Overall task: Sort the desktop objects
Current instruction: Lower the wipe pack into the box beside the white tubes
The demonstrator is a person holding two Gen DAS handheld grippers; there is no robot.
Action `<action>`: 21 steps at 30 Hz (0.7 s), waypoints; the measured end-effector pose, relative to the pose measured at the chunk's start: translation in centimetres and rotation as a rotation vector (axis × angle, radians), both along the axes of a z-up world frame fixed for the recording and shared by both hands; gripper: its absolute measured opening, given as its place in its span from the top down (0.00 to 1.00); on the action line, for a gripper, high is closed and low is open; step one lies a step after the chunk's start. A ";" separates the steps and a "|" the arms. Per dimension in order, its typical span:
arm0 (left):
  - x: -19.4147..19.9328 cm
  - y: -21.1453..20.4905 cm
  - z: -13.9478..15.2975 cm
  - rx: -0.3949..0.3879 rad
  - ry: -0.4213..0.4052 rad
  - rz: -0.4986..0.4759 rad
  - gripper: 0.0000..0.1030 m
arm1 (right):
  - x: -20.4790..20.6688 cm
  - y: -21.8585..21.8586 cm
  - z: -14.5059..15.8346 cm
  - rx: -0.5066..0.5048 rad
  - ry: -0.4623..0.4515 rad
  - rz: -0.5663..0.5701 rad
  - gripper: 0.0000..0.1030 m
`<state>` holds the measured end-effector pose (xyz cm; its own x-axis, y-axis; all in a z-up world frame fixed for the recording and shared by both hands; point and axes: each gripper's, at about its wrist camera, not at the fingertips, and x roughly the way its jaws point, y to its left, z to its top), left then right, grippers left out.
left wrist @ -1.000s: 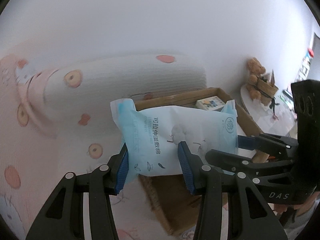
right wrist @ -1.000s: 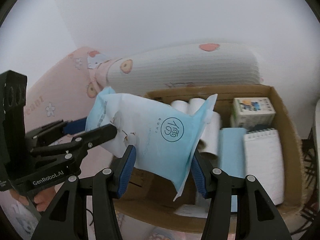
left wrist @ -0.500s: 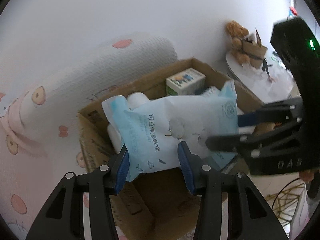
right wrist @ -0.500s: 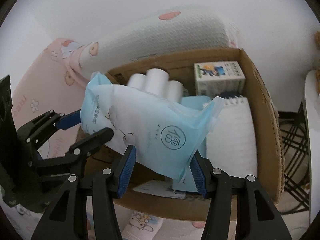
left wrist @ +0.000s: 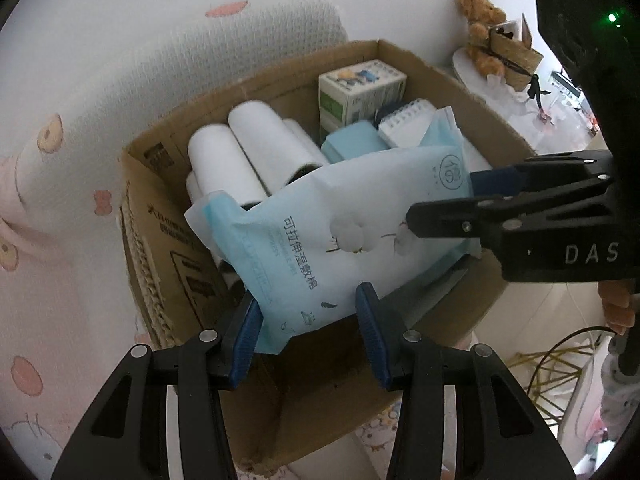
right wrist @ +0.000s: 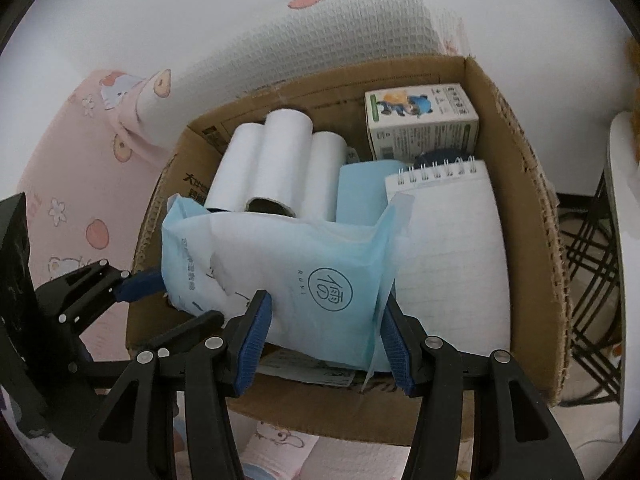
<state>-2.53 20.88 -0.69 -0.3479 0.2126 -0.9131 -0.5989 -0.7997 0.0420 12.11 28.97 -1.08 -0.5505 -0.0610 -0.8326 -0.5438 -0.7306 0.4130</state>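
Over the cardboard box (right wrist: 520,184) is where I've got the wipes pack (right wrist: 296,264) right now, pinched at both ends: left tongs (left wrist: 308,332) clamped on the end with the printed text, right tongs (right wrist: 326,338) clamped on the end with the round logo. So I'd call this the drop-off step of the sorting. The pack hangs above the white rolls (right wrist: 276,168) and the blue packet (right wrist: 360,192), partly over the spiral notepad (right wrist: 452,240). Next move, I reckon: lower it flat onto that stuff and let go with both sides together so it doesn't flop.

Can't see what's under the pack, or the box floor. Something dark sits behind the notepad by the little printed carton (right wrist: 420,124), no idea what it is. No tabletop visible either.
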 end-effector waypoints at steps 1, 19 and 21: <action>-0.2 -0.2 -0.3 -0.004 -0.030 0.012 0.51 | -0.1 0.1 0.0 0.005 -0.004 -0.004 0.50; -3.3 -1.8 -0.6 0.212 -0.163 0.083 0.52 | -3.1 -0.8 -1.3 0.011 -0.025 0.053 0.71; -3.5 -1.5 -0.3 0.249 -0.140 0.078 0.52 | -3.1 -0.7 -1.5 -0.008 -0.015 0.060 0.72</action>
<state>-6.06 19.36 -1.03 -0.2460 0.4136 -0.8766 -0.5210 -0.8191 -0.2403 9.04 28.27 -2.55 -0.5334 -0.1000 -0.8399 -0.5049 -0.7590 0.4111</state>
